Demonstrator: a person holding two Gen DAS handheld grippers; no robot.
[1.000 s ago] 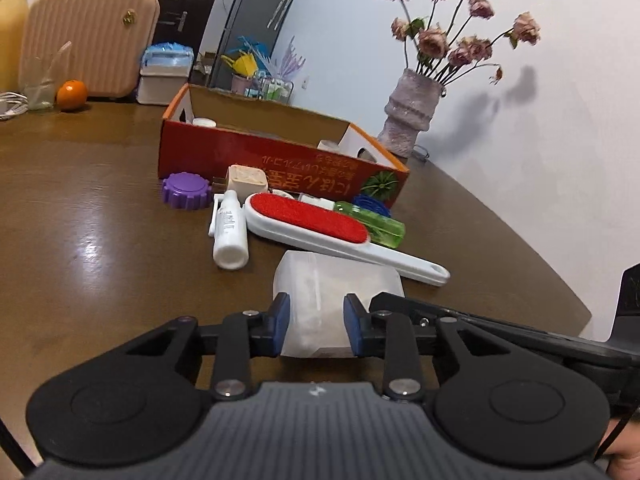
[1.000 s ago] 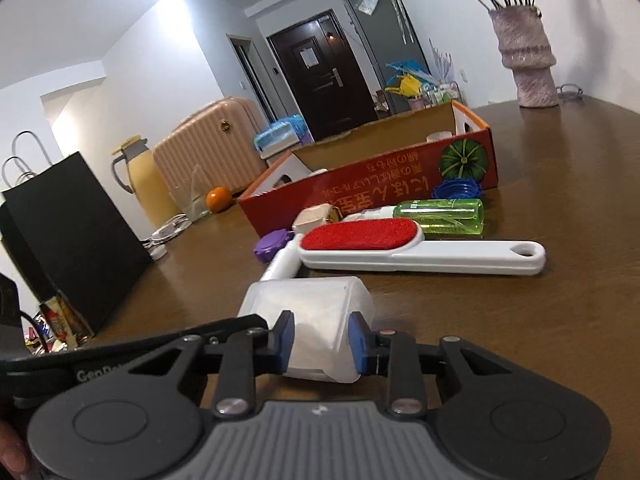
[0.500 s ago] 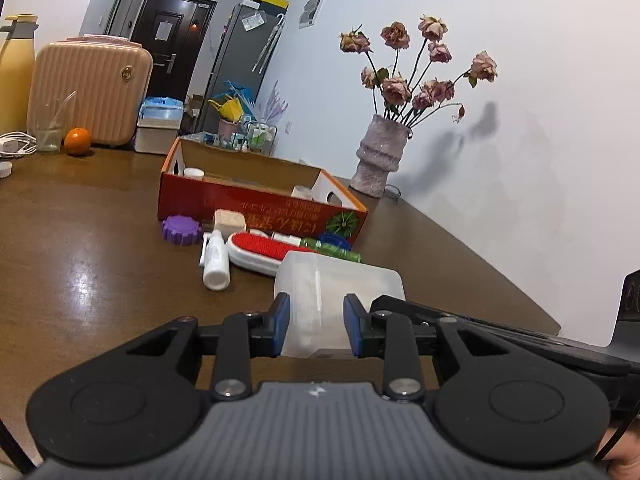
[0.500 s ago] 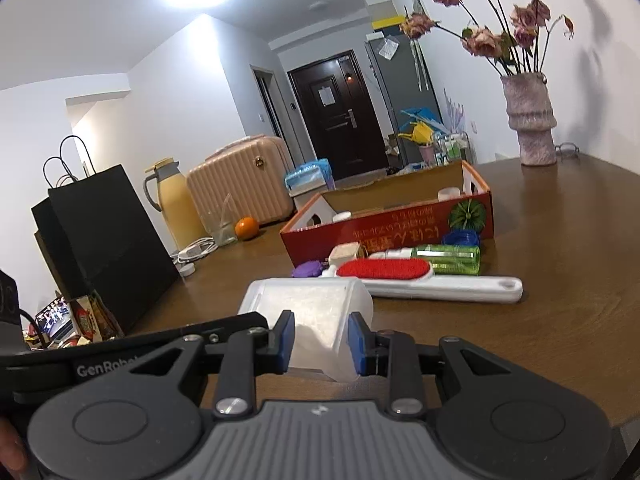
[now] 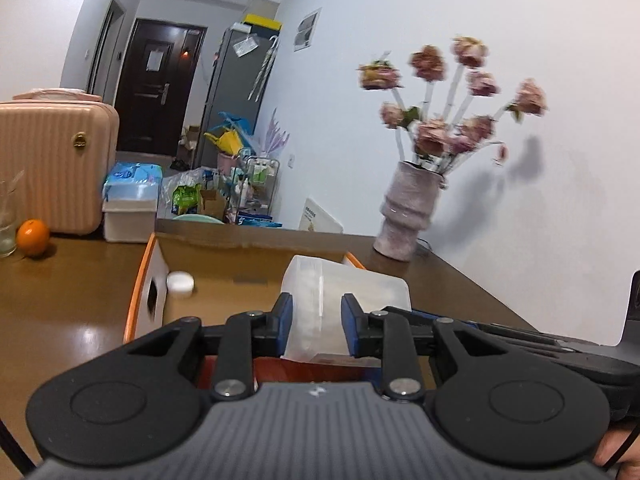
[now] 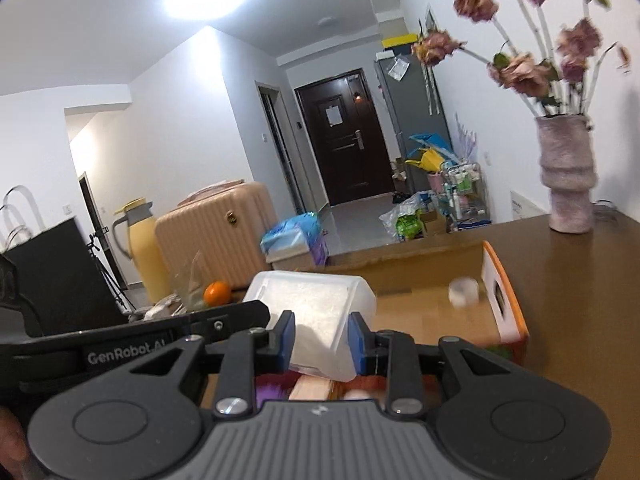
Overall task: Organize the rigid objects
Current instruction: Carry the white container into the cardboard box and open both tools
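Note:
A translucent white plastic box (image 5: 344, 292) (image 6: 312, 296) hangs in the air between both grippers. My left gripper (image 5: 317, 312) is shut on one end, its jaws still closing a little. At the opposite end my right gripper (image 6: 321, 332) is shut on it too. The box hovers over the near wall of an orange cardboard carton (image 5: 144, 264) (image 6: 504, 292), which lies open on the brown table. A small white jar (image 5: 180, 283) (image 6: 463, 293) sits inside the carton. A purple lid (image 6: 268, 392) and a beige block (image 6: 312, 390) peek out below the right gripper, blurred.
A vase of dried roses (image 5: 408, 216) (image 6: 568, 184) stands at the table's far right by the wall. An orange (image 5: 33, 232) (image 6: 217, 294), a pink suitcase (image 5: 52, 168), a yellow thermos (image 6: 144, 248) and a black bag (image 6: 52, 272) lie to the left.
Both grippers have lifted the plastic box off the table and carried it forward to above the carton. The brush, bottles and lid in front of the carton have dropped out of sight below.

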